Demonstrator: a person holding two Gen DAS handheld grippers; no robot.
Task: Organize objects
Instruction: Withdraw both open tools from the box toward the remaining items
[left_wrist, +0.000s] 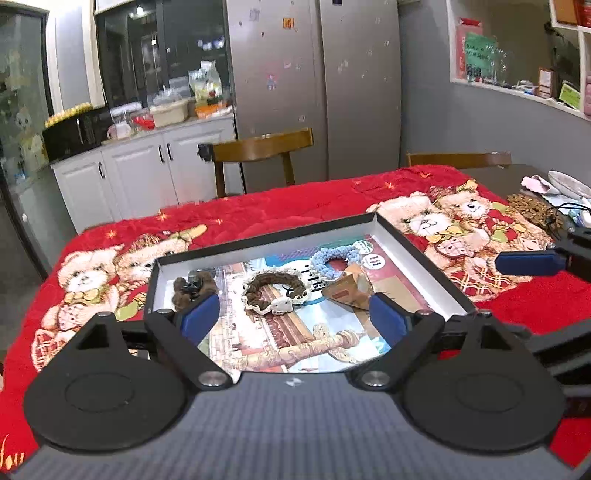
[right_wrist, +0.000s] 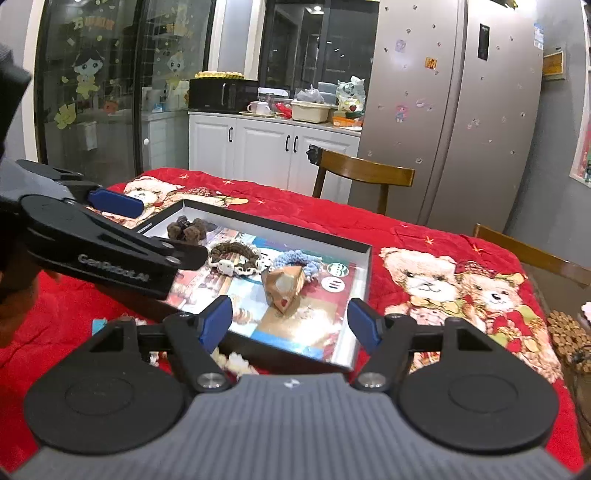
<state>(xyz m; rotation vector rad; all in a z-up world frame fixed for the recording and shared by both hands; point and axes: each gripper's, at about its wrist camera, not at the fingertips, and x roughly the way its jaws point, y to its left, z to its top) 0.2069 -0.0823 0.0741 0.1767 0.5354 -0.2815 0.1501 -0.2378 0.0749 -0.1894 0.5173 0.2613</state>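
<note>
Both your left gripper (left_wrist: 295, 317) and right gripper (right_wrist: 290, 319) are wide open and hold nothing. The tray (right_wrist: 364, 266) already holds the brown ring (left_wrist: 275, 291), blue ring (left_wrist: 334, 258) and paper box (right_wrist: 284, 286). Something white (right_wrist: 234, 360) peeks out at 6 o'clock under your right gripper, half hidden. Go slow, low.

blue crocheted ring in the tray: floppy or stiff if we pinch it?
Probably floppy: the blue crocheted ring looks like soft, fuzzy yarn, so it should sag when lifted from one side. Likely light and not slippery, given its knobbly surface. Lying flat in the tray, it seems unlikely to roll.
</note>
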